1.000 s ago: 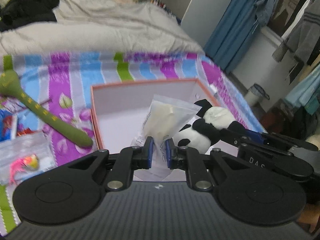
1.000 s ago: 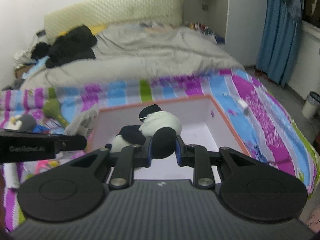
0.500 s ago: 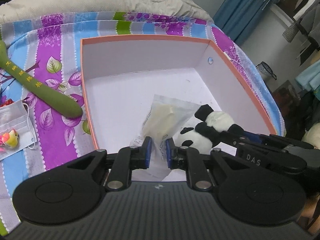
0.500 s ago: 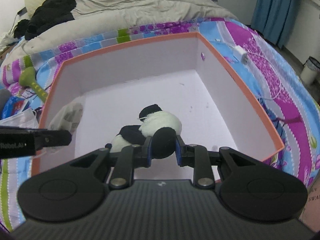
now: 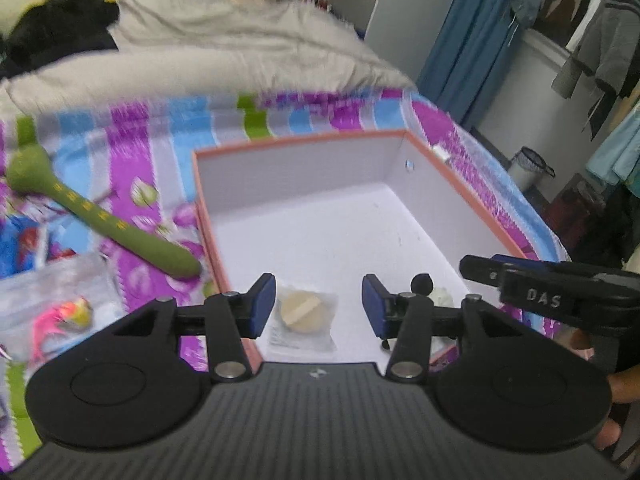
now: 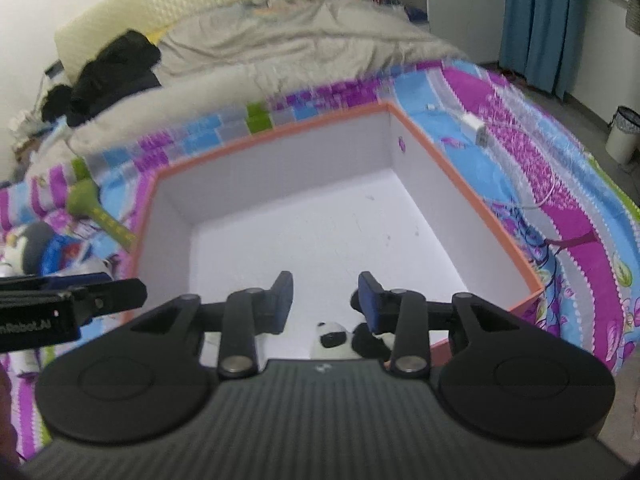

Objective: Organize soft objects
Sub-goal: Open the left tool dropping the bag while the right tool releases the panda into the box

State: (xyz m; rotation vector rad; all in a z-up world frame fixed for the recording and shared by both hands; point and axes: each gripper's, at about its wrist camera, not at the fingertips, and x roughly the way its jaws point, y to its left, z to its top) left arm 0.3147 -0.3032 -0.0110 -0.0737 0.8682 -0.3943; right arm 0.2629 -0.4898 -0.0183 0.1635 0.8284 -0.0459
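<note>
Both grippers (image 5: 319, 306) (image 6: 325, 298) just opened, empty: pouch (image 5: 303, 318), panda (image 6: 347, 339) boxed; snake (image 5: 104, 220), probably more, left outside.

Lighting: even, cool indoor light, moderately bright, source not visible; no hard shadows. Brightest area: the white floor of the box (image 5: 340, 232), near washed out in both views, with a soft grey shade along its inner walls. Blur: strong motion smear across the striped bedsheet (image 5: 132, 152) and the grey duvet (image 6: 304, 52), worst in the upper and left parts of both views; the green plush stick (image 5: 100, 216) soft-edged. Sharpest: the left gripper (image 5: 319, 306) and right gripper (image 6: 324, 300), close to the lens. Distortion: fisheye bowing of the box rim and curtain (image 6: 544, 20); dark vignette at the corners of the right wrist view.
</note>
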